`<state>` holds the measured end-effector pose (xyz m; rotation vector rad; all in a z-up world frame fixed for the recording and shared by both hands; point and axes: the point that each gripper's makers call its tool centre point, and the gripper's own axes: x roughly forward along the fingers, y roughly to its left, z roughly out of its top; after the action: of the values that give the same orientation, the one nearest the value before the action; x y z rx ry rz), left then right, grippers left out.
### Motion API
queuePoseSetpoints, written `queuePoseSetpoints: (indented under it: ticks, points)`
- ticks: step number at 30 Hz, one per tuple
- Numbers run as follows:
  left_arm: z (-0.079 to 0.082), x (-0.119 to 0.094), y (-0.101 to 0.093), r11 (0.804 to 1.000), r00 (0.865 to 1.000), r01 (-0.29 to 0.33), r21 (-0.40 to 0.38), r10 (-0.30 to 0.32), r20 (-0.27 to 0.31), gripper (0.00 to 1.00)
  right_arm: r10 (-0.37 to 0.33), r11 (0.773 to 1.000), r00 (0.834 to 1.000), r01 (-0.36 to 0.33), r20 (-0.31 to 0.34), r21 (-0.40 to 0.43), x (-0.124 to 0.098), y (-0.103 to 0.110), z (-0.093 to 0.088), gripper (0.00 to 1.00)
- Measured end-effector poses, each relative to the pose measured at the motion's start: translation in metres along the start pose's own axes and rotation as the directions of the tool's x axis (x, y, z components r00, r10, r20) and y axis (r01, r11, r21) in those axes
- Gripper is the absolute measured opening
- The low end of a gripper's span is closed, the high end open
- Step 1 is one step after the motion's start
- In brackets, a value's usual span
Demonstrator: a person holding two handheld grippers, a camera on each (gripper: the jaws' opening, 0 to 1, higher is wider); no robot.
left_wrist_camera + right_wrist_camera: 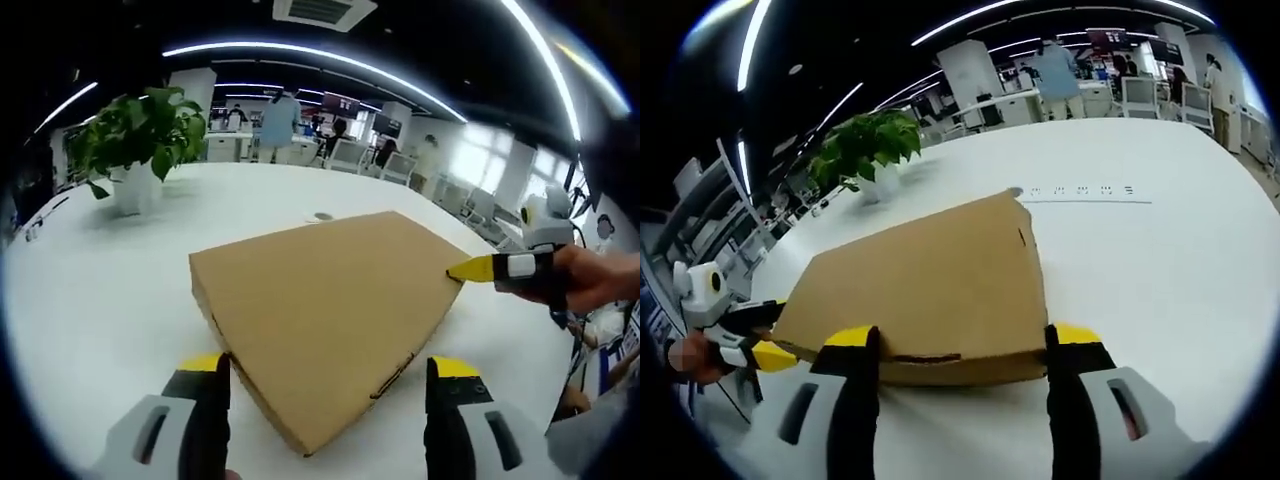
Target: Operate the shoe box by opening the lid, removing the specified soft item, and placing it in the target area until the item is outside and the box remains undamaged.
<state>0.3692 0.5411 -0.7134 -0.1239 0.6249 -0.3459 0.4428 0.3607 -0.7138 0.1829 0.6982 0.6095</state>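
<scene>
A flat brown cardboard shoe box [320, 300] lies shut on the white table [100, 300]. In the left gripper view my left gripper [330, 365] is open, its yellow-tipped jaws standing wide to either side of the box's near corner. My right gripper [472, 270], held by a hand, comes in from the right with its yellow tip at the box's right corner. In the right gripper view the right gripper [965, 335] is open, and the box [930, 280] shows its near edge between the jaws. The left gripper [770, 355] is low at the left by the box's corner.
A potted green plant [140, 140] in a white pot stands on the table beyond the box, also seen as the plant [865, 145] at the far left. Desks, chairs and standing people fill the office behind. The table edge curves close on the right [540, 350].
</scene>
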Motion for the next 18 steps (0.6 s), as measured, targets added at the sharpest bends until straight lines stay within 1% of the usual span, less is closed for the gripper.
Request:
queuePoseSetpoints:
  ticks: [8, 18]
  points:
    - [-0.015, -0.026, 0.009, 1.0, 1.0, -0.023, 0.006, 0.023, -0.016, 0.79, 0.018, 1.0, 1.0, -0.018, -0.024, -0.007, -0.012, 0.031, -0.024, 0.64]
    - [-0.034, -0.055, 0.023, 0.999, 0.999, -0.04, 0.001, 0.04, -0.036, 0.78, 0.042, 0.999, 0.998, -0.043, -0.047, -0.022, -0.022, 0.061, -0.048, 0.65]
